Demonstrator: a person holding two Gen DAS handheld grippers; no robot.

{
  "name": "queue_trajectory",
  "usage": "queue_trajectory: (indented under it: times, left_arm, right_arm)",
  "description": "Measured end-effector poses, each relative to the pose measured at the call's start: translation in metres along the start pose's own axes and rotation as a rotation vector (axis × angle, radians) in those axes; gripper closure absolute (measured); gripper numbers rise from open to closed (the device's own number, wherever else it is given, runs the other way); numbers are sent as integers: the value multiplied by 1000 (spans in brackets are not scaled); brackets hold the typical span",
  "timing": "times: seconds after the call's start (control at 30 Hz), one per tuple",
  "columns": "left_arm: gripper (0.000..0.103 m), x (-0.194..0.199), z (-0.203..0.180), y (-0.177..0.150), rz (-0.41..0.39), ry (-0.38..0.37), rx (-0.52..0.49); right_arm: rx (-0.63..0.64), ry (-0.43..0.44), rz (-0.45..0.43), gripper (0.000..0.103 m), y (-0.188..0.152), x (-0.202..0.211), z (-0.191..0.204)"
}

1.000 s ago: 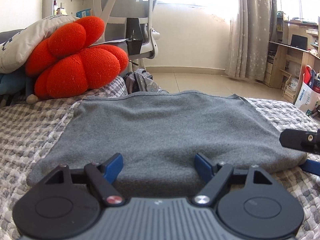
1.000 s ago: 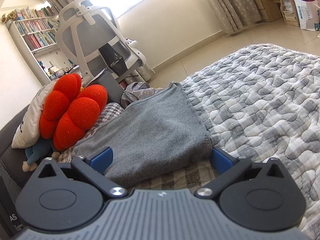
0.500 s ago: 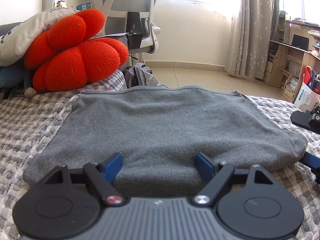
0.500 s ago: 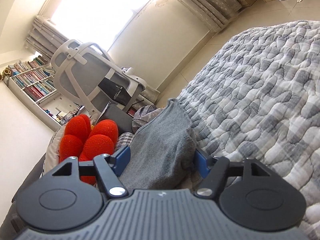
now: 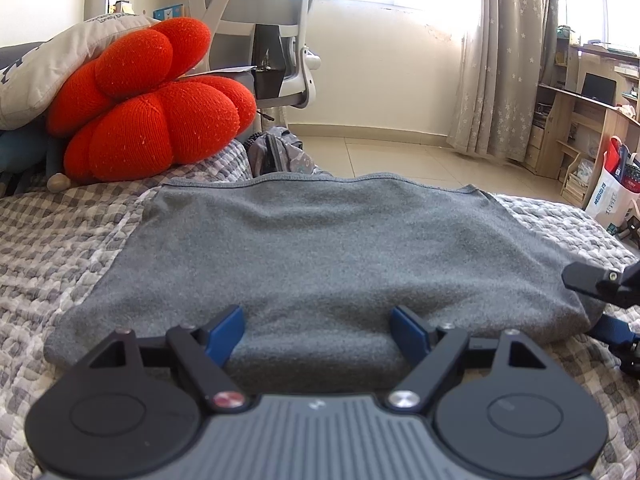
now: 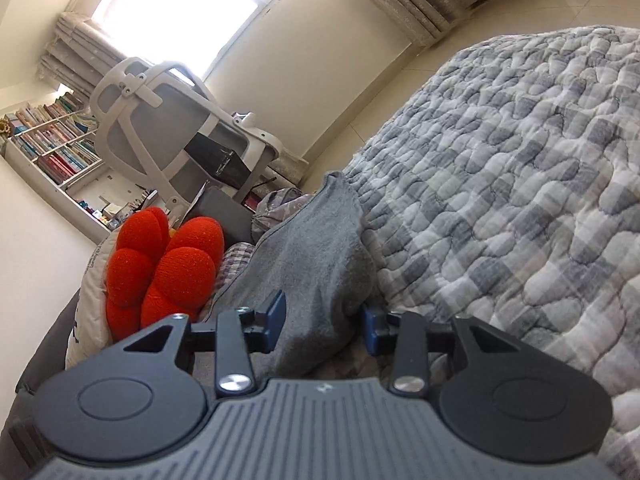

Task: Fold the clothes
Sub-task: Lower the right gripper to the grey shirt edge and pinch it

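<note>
A grey folded garment (image 5: 320,248) lies flat on the checked quilt (image 5: 60,240). My left gripper (image 5: 320,328) is open at the garment's near folded edge, its blue pads (image 5: 226,330) wide apart with the cloth lying between them. My right gripper (image 6: 323,326) is rolled to one side at the garment's right near corner (image 6: 320,280). Its jaws are closing, with the bunched corner between them and a thin gap still beside one pad. In the left wrist view the right gripper (image 5: 604,308) has one finger above that corner and one below.
A red flower-shaped cushion (image 5: 152,104) and a grey pillow (image 5: 60,64) lie at the back left of the bed. A grey office chair (image 5: 272,20) and a backpack (image 5: 280,152) stand beyond the far edge. The quilt (image 6: 520,200) stretches away to the right.
The right gripper has rolled to one side and its jaws have narrowed from wide open around the garment's corner, which now bunches up. The left gripper has stayed put and open.
</note>
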State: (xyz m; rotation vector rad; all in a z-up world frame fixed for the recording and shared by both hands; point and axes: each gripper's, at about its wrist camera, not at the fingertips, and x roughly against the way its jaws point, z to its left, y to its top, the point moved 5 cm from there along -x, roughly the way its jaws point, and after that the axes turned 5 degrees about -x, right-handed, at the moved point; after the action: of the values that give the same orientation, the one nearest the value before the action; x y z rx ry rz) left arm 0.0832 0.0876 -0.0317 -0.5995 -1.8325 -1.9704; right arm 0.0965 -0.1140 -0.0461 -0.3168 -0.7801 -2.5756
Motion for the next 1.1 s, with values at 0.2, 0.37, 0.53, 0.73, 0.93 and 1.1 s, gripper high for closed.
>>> queue_trajectory:
  times: [0.2,0.37,0.53,0.73,0.93,1.1]
  left_arm:
    - [21,0,0,0,0,0,-1]
    - [21,0,0,0,-1,-2,1]
    - [21,0,0,0,-1,0,1]
    - [21,0,0,0,-1,-1,0]
    - [21,0,0,0,-1,-3,0]
    - [21,1,0,0,-1,-4,0]
  right_arm:
    - [23,-24,-13,66,-1,-1,1]
    - [-13,-55,-68,67,2,6,-7]
    - [61,-30,-9,70,-4,-6,4]
    - [78,18,-56,89,3,-4,11]
    - [-3,-43,-23,89,1,-12,-7]
    - [13,-19,-57,89,5,-2,-1]
